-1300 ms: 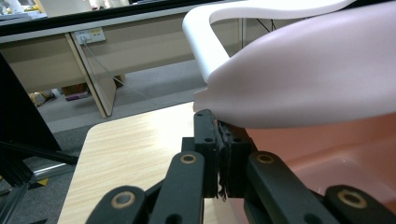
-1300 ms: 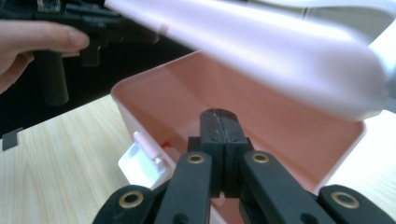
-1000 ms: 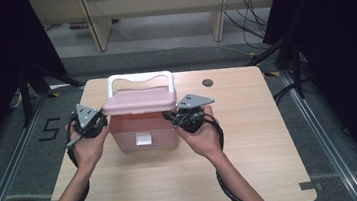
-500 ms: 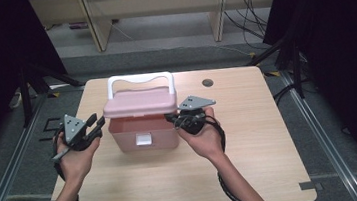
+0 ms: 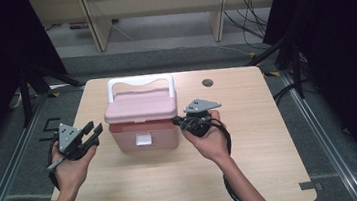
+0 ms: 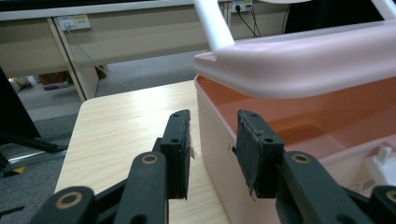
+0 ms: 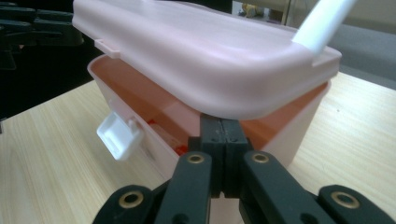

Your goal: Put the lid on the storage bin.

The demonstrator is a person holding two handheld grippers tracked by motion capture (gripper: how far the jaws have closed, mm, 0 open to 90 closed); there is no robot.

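Much of the pink box is cut off in the two gripper views: the left gripper view shows one near corner with the lid's edge and the foot of the white handle, and the right gripper view loses the handle past the top edge. What lies inside is hard to make out. Through the gap under the raised lid the inner walls look orange-pink, and a small red patch shows low inside near the front wall; what it is cannot be told. The rest of the interior is hidden by the lid.

The box stands on the wooden table, a little left of the middle, its white handle upright at the back. The lid is lifted at the front and sits above the rim with an open slit between them. A white latch hangs loose from the front wall, swung outward.

The right gripper has its jaws pressed together with nothing between them, their tips tucked under the lid's edge at the box's right front corner, seemingly propping it up. In the high view the right hand rests just beside that side of the box.

The left gripper has just been opening; its jaws stand apart with nothing between them. One pad lies in front of the box's left wall, the other over the bare table. In the high view the gripper is near the box's left side, apart from it.
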